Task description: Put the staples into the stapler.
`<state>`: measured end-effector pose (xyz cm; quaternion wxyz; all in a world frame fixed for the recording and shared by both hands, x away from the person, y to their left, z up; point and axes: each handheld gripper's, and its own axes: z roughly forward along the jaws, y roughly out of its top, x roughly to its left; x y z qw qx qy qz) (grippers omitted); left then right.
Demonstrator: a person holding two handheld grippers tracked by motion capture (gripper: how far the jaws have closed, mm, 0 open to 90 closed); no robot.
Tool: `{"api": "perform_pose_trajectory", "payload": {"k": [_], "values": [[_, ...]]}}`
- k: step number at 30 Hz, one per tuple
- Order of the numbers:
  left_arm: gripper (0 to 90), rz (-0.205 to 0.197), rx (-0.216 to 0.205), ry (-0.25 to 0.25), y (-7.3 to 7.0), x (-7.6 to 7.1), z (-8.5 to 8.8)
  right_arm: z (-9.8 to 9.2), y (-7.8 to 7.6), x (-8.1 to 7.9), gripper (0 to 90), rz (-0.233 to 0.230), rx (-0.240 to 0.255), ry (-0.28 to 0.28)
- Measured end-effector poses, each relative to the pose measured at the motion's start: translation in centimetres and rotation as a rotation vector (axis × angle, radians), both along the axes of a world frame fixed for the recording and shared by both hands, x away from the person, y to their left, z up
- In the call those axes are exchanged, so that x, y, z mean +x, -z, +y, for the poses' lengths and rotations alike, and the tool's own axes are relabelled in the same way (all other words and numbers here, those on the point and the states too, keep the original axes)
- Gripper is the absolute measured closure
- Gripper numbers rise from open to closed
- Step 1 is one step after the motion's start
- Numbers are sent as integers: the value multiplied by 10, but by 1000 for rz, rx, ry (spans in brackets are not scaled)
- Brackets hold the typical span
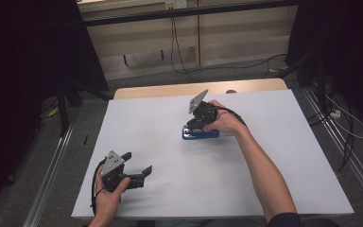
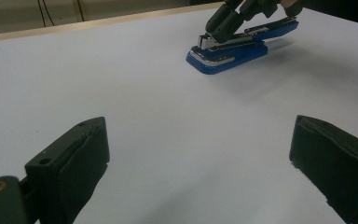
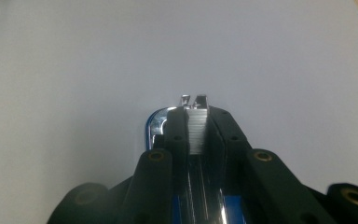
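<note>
My right tongs (image 1: 196,124) are closed on the metal staple strip (image 3: 197,128) in the open top of the blue stapler (image 1: 200,134), which lies mid-worktop (image 1: 274,156), long axis running left to right across it. My left tongs (image 1: 139,165) hover gaping and empty near the front left edge, well apart from the stapler, which lies ahead and to their right. I see no containers; I judge the right hand does the next work
</note>
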<state>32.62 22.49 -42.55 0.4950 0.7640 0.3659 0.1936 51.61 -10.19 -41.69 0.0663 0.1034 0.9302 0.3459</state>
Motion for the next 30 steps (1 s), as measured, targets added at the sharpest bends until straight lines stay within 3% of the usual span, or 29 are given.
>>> {"api": "perform_pose_trajectory", "payload": {"k": [21,30], "values": [[49,1,1,-2,0,0,1,-2,-2,0,761,6,25,26],[49,1,-2,-5,0,0,1,-5,-1,-1,551,0,55,116]]}}
